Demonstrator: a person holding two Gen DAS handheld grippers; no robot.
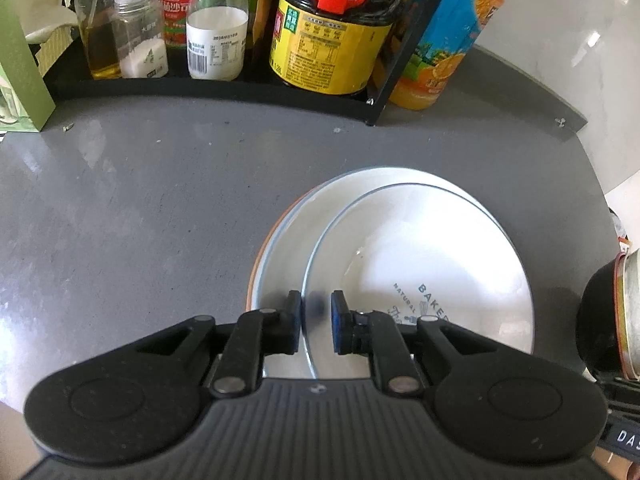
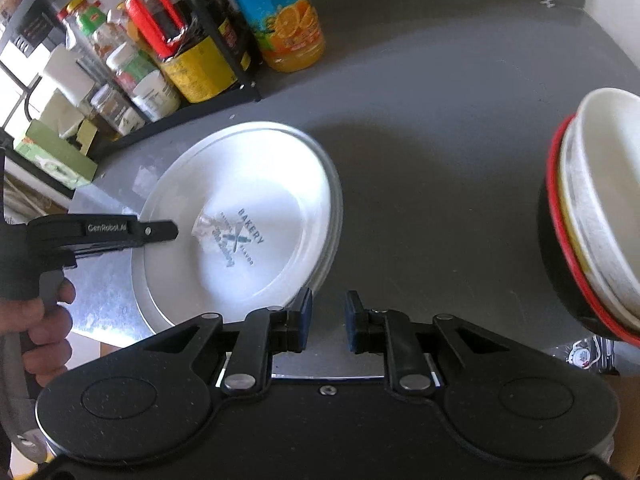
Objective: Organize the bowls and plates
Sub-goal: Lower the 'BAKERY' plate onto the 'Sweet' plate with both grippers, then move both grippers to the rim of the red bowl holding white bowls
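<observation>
Two white plates [image 1: 420,248] lie stacked on our gray table [image 1: 140,208], the upper one printed with a bakery logo, and our left gripper [image 1: 316,322] straddles its near rim with the jaws parted, one finger either side and not visibly pinching it. Our right gripper [image 2: 329,320] hangs released over bare table, the plates just left of its jaws and a stack of bowls [image 2: 592,216] well to their right.

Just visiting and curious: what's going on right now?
Left claw open, straddling top plate rim. Right claw open, empty, beside plate stack. Bowls stacked at right. Nothing in the way.
</observation>
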